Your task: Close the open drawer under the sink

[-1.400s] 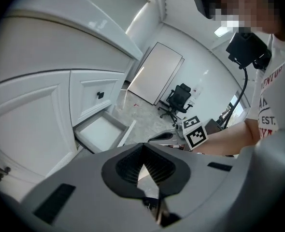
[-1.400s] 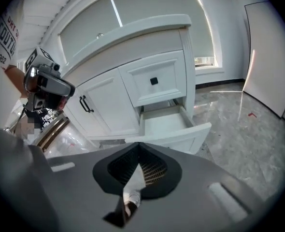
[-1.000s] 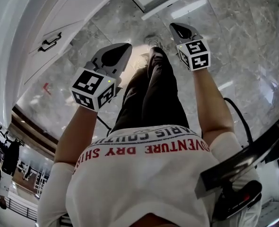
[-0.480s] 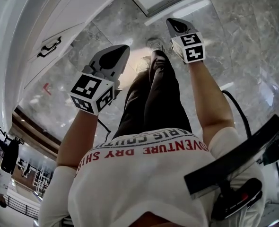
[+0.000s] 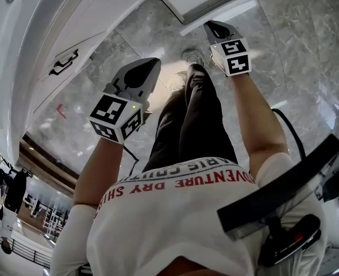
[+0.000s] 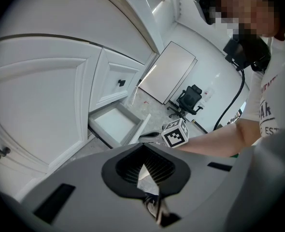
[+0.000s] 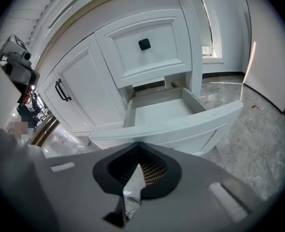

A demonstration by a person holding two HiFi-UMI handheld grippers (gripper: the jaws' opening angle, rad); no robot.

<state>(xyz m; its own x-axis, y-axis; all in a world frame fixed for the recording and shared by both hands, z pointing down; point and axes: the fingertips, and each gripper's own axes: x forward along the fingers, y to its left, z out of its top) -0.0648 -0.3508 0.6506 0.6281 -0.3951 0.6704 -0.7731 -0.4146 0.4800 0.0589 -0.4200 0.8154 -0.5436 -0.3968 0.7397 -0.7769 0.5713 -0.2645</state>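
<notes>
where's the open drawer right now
In the right gripper view the open drawer sits centre, pulled out below the black knob, just ahead of the right gripper.

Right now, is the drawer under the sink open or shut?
Open: the drawer stands pulled well out of the cabinet, and its inside, which holds nothing, is in plain view.
</notes>
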